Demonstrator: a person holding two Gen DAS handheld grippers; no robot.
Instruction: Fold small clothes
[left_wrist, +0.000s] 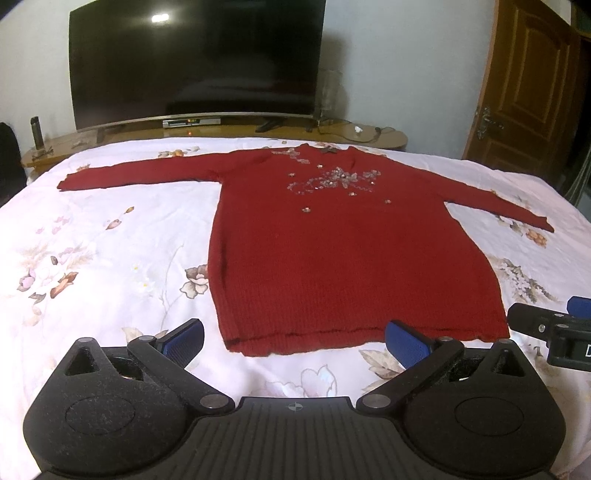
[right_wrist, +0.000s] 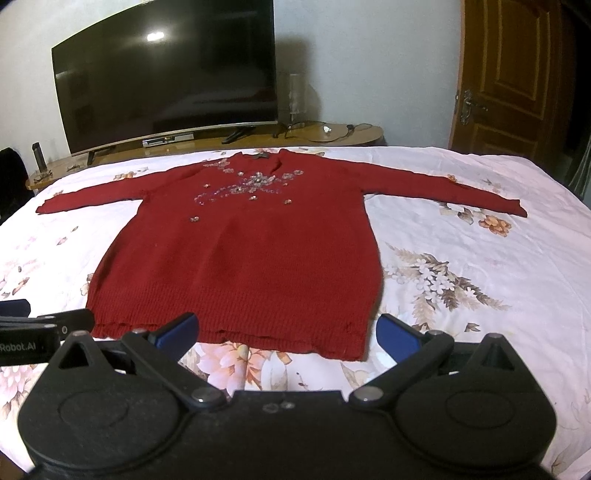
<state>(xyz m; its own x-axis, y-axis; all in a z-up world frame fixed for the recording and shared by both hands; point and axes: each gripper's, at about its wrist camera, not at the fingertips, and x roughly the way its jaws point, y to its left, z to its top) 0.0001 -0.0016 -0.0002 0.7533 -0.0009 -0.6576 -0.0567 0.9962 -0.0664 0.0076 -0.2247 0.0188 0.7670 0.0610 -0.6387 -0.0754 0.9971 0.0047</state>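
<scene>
A dark red knit sweater with silver beads on the chest lies flat and face up on the bed, both sleeves spread out sideways, hem nearest me. It also shows in the right wrist view. My left gripper is open and empty, held just short of the hem, toward its left corner. My right gripper is open and empty, just short of the hem's right corner. Each gripper shows at the edge of the other's view: the right one, the left one.
The bed has a white floral sheet. Beyond its far edge stands a wooden cabinet with a large dark TV and a small bottle. A brown door is at the right.
</scene>
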